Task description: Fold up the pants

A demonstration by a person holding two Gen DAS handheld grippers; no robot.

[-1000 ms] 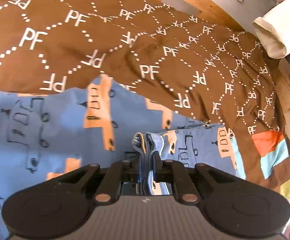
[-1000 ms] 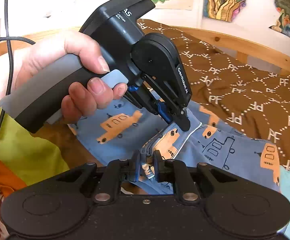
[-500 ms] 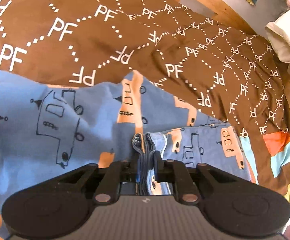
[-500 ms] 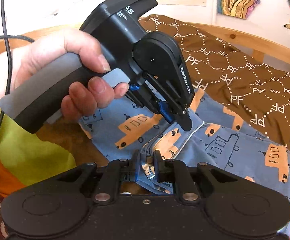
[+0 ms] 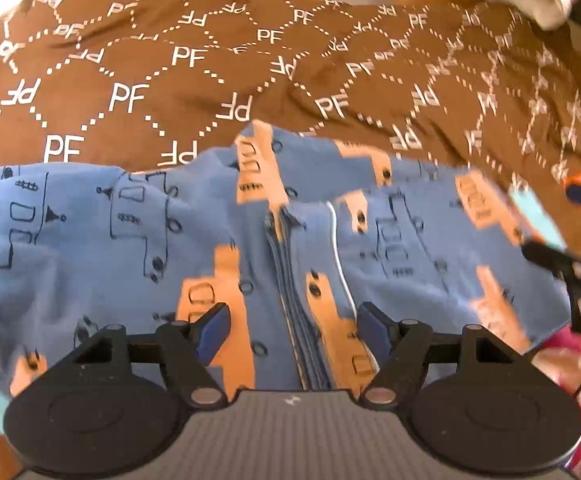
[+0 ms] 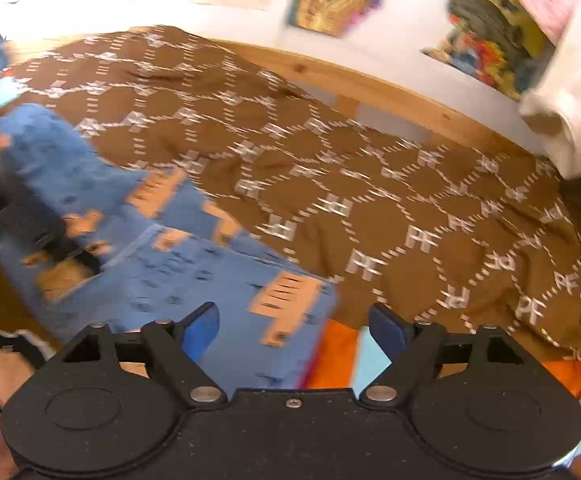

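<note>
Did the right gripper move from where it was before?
Yes. The right gripper has just been opening and let go of the blue pants; it swung rightward, so the wooden bed rail now crosses mid-view.

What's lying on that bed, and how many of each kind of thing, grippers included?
Blue pants with orange vehicles: 1
Brown PF-patterned blanket: 1
Left gripper, open over the pants: 1
Right gripper, open, holding nothing: 1
White cloth roll at the bed's edge: 1
Total: 5
</note>
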